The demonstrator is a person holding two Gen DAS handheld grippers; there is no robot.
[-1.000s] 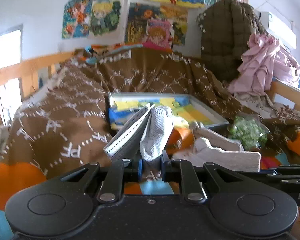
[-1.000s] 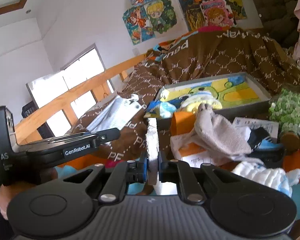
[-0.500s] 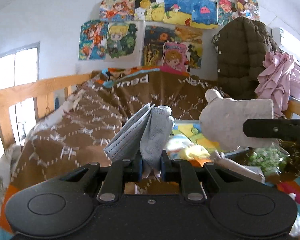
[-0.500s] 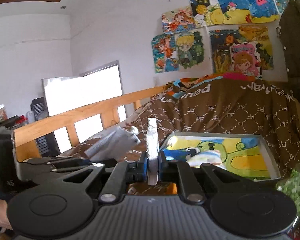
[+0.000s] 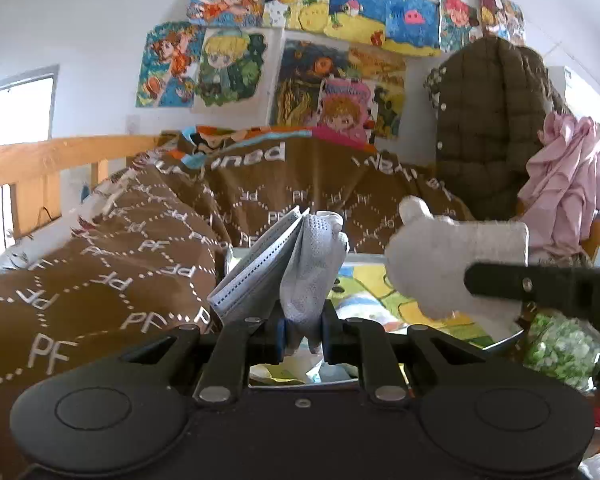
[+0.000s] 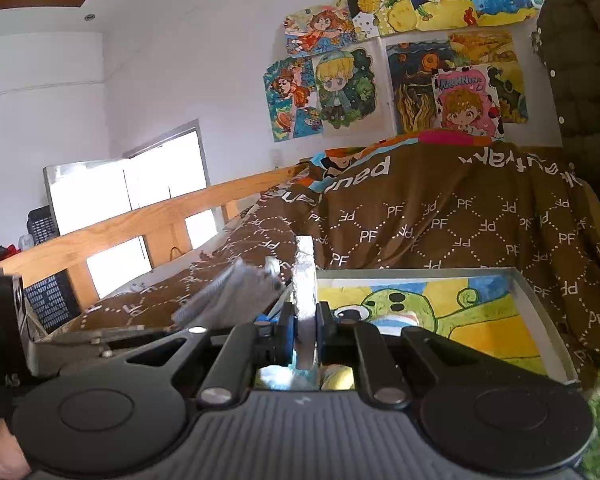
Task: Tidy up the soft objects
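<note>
My left gripper point(image 5: 302, 334) is shut on a pale blue pleated face mask point(image 5: 256, 276) and a grey dotted cloth point(image 5: 316, 264), which stand up from its jaws. To their right, my right gripper point(image 5: 472, 280) comes in from the side, shut on a flat beige mitten-shaped fuzzy piece point(image 5: 440, 264). Both hang over the near edge of a shallow grey box point(image 5: 504, 338) with a colourful cartoon bottom. In the right wrist view, the right gripper point(image 6: 305, 322) pinches the beige piece point(image 6: 305, 276) edge-on. The mask point(image 6: 228, 292) and left gripper point(image 6: 112, 338) are at its left, the box point(image 6: 540, 304) ahead.
A brown "PF" quilt point(image 5: 112, 264) is heaped around the box. A wooden rail point(image 5: 52, 156) runs on the left. A jar of green beads point(image 5: 560, 344) sits to the right of the box. A dark quilted coat point(image 5: 492, 120) and a pink garment point(image 5: 568, 184) hang at the right.
Both grippers have lifted and moved forward toward the box, keeping their grips. The beige piece has come up from the pile on the bed to hang beside the mask over the box.
</note>
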